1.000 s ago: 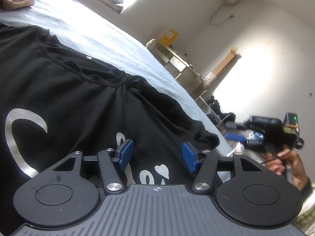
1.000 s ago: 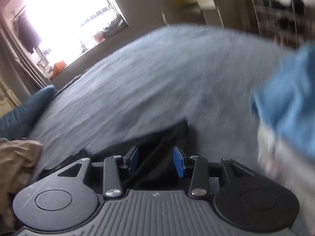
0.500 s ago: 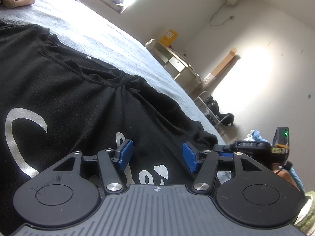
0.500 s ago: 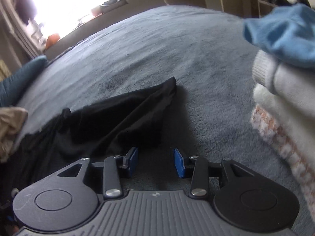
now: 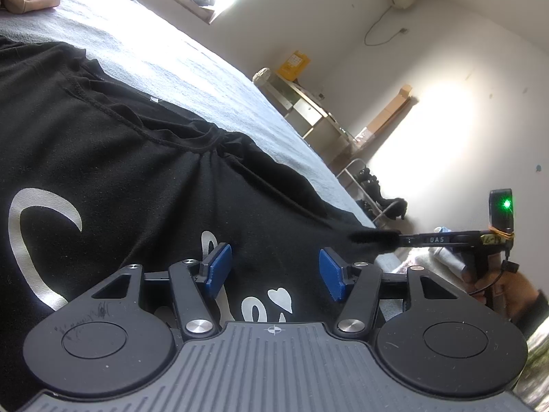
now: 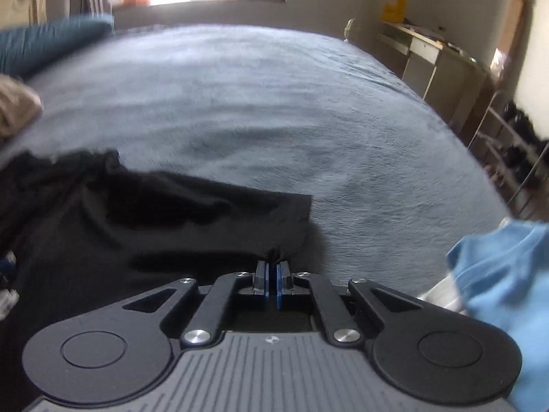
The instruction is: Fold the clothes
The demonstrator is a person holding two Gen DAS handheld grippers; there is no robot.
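We see a black T-shirt (image 5: 144,171) spread on the grey bed (image 6: 274,103). Left wrist view: left gripper (image 5: 272,269) spread over the white print, nothing between its pads; only here the right hand (image 5: 504,288) shows. Right wrist view: right gripper (image 6: 273,276) pressed together, pinching the sleeve hem (image 6: 288,216); only here a blue garment (image 6: 504,281) at the right edge.
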